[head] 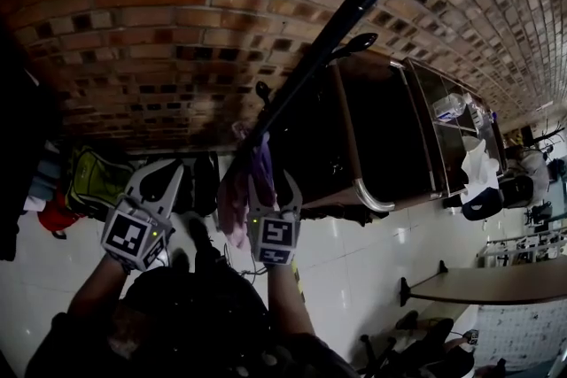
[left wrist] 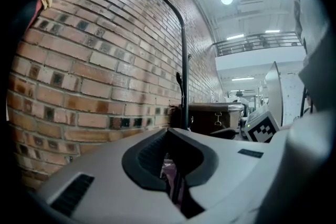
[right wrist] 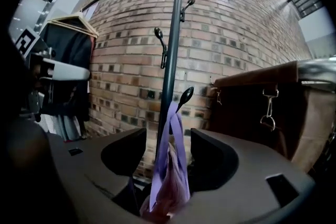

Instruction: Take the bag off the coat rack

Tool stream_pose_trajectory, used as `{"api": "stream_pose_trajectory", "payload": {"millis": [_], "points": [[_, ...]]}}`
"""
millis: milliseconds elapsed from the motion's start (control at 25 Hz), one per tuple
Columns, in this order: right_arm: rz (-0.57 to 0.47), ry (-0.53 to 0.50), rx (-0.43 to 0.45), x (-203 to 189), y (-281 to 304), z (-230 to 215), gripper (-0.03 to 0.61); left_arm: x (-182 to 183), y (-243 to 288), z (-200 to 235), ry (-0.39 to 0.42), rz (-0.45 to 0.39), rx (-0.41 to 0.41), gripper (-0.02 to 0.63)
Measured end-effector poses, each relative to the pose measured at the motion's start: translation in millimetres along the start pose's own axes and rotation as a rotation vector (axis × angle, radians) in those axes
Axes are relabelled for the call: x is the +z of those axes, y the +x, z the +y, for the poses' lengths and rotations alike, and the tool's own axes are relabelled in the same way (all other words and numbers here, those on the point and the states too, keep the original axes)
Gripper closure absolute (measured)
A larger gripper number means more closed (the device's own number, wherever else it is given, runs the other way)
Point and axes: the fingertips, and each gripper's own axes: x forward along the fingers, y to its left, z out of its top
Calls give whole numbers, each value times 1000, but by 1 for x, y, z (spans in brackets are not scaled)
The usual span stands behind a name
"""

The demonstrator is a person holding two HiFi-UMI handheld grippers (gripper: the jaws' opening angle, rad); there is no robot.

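Observation:
A black coat rack pole point(head: 354, 4) stands before a brick wall. A pink bag point(head: 237, 195) with purple straps point(right wrist: 173, 128) hangs from a low hook point(right wrist: 185, 97) on the pole point(right wrist: 169, 60). My right gripper point(head: 271, 187) is at the bag, open, with the straps and the top of the bag point(right wrist: 169, 189) between its jaws point(right wrist: 169, 157); the pads do not press on them. My left gripper point(head: 164, 177) is just left of the bag, level, jaws together point(left wrist: 170, 178). Through its narrow slit a bit of pink shows. The pole point(left wrist: 184, 76) rises ahead of it.
A dark brown cabinet point(head: 372, 128) stands right of the pole against the brick wall point(head: 159, 31). A green backpack point(head: 93, 177) lies on the floor at left. Dark clothes on a hanger point(right wrist: 68, 60) hang to the left. A round table point(head: 496, 283) is at lower right.

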Motion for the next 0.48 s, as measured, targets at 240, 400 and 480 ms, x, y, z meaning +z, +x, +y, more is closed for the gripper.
{"api": "stream_pose_trajectory", "payload": {"millis": [240, 400, 480], "points": [[60, -16, 8, -19, 30, -3, 325, -2, 19, 7, -4, 15, 7, 597], [58, -23, -4, -22, 42, -8, 325, -8, 28, 10, -11, 32, 3, 597], [67, -49, -20, -25, 47, -11, 328, -11, 31, 12, -18, 32, 3, 597]]}}
